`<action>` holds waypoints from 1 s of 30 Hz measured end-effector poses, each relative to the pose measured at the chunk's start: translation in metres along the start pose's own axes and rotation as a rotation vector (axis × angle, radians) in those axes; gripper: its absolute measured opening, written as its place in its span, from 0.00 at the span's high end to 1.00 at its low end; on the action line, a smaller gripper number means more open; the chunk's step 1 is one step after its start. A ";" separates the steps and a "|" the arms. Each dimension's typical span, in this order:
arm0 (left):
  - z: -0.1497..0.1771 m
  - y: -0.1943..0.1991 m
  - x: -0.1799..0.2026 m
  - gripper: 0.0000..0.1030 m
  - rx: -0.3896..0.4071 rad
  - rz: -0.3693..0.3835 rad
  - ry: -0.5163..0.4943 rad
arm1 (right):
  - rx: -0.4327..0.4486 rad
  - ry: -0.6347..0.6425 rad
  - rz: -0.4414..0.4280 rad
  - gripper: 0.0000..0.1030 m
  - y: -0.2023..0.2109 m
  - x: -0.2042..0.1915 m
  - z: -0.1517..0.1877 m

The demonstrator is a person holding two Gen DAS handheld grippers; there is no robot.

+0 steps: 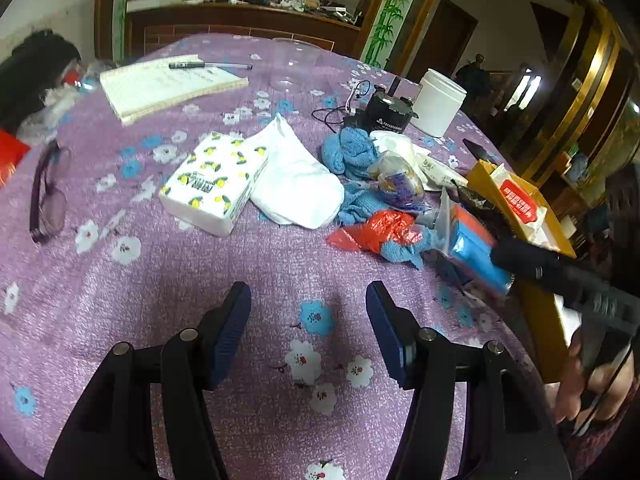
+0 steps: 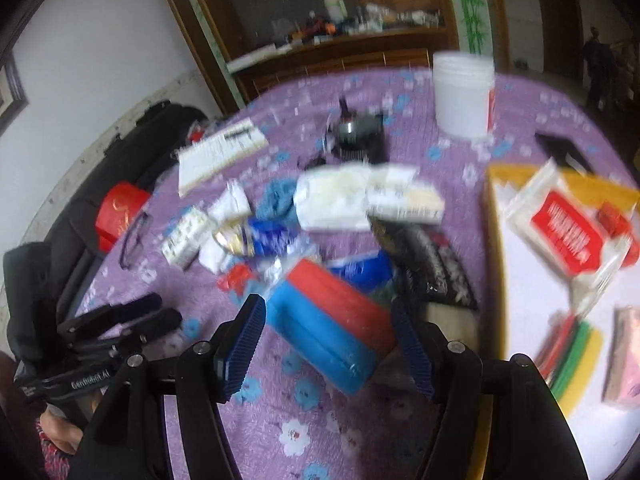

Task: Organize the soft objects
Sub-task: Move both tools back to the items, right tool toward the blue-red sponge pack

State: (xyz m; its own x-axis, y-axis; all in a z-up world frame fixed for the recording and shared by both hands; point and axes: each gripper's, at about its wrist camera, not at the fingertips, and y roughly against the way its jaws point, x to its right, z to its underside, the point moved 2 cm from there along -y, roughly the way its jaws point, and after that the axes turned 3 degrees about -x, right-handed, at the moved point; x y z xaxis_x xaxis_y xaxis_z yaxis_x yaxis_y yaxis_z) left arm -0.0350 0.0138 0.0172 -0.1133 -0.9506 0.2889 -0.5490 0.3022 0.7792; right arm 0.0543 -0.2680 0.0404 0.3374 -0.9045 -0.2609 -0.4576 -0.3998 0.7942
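Left view: left tool [image 1: 308,320] apart over bare table [image 1: 120,300], tissue pack [image 1: 214,182] and sock [image 1: 296,188] beyond. Right view, blurred: right tool [image 2: 328,328] apart, red-blue pack [image 2: 332,320] between its fingers, contact unclear; yellow box [image 2: 520,176] at right. Purple floral cloth; wooden cabinet behind.

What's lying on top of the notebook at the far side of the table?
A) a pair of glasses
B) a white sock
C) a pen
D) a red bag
C: a dark pen lies across the notebook; the glasses and white sock rest on the tablecloth instead.
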 end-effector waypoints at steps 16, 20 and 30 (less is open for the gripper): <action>0.008 0.008 0.029 0.43 0.062 -0.031 -0.158 | 0.027 0.210 0.175 0.18 -0.012 -0.031 0.002; 0.008 0.007 0.032 0.43 0.062 -0.026 -0.180 | -0.053 0.152 0.034 0.17 -0.017 -0.027 0.009; 0.004 0.008 0.022 0.43 0.052 0.003 -0.117 | -0.040 0.209 0.029 0.19 -0.028 -0.040 0.023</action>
State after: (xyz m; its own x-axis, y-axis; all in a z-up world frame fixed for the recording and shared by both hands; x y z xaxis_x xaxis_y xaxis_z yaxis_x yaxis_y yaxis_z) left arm -0.0450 -0.0051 0.0273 -0.2092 -0.9524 0.2216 -0.5906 0.3037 0.7476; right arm 0.0350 -0.2244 0.0166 0.4899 -0.8632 -0.1219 -0.4374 -0.3644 0.8221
